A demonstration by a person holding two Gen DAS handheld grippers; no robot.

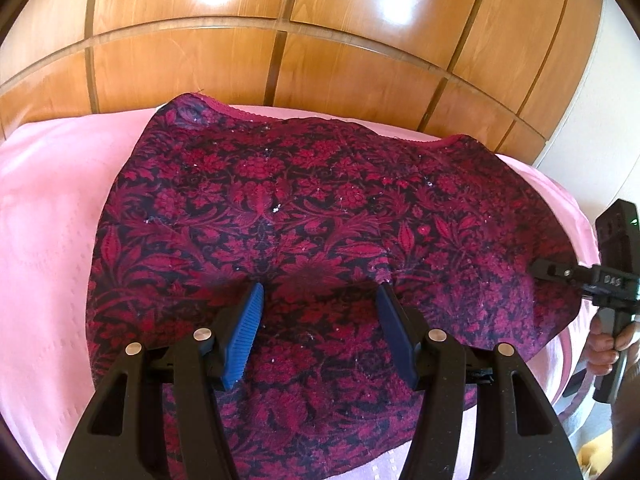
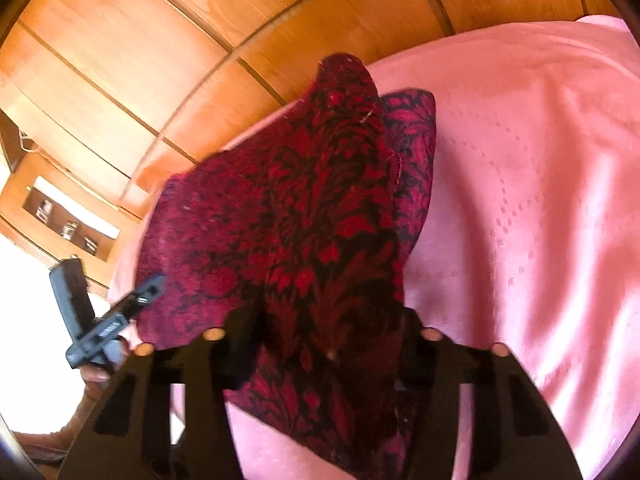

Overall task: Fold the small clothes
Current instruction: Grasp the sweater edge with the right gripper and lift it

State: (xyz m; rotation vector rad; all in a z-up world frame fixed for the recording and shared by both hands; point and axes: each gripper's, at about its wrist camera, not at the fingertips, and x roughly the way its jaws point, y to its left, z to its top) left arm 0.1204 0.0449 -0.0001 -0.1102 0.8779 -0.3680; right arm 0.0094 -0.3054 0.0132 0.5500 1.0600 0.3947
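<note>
a big wooden wardrobe (image 1: 360,60) stands at the back. in front of it is a bed with a pink bedspread (image 1: 52,240).

on the pink bedspread lies the red and black flowery cloth (image 1: 320,208), the small piece of clothing to fold. it is spread mostly flat, so its edges are easy to reach.

the left tongs (image 1: 318,324) hang just over the near middle of the cloth. they are apart, with the blue pads (image 1: 244,340) on each side and only flat cloth under the gap. they squeeze nothing. i think they wait there to pin the cloth down or to take an edge.

the right tongs (image 2: 332,344) are at the side edge of the cloth. a bunched-up fold of cloth rises between them. i think they are clamped on that fold, ready to carry it over for a fold.

a hand (image 1: 604,348) holds the handle of the right tongs.

the right wrist picture is blurry and dark near the tips, so the pads there are hard to see. the near end of the cloth is hidden under the black arms of both tongs. what kind of clothing it is, i cannot tell.
</note>
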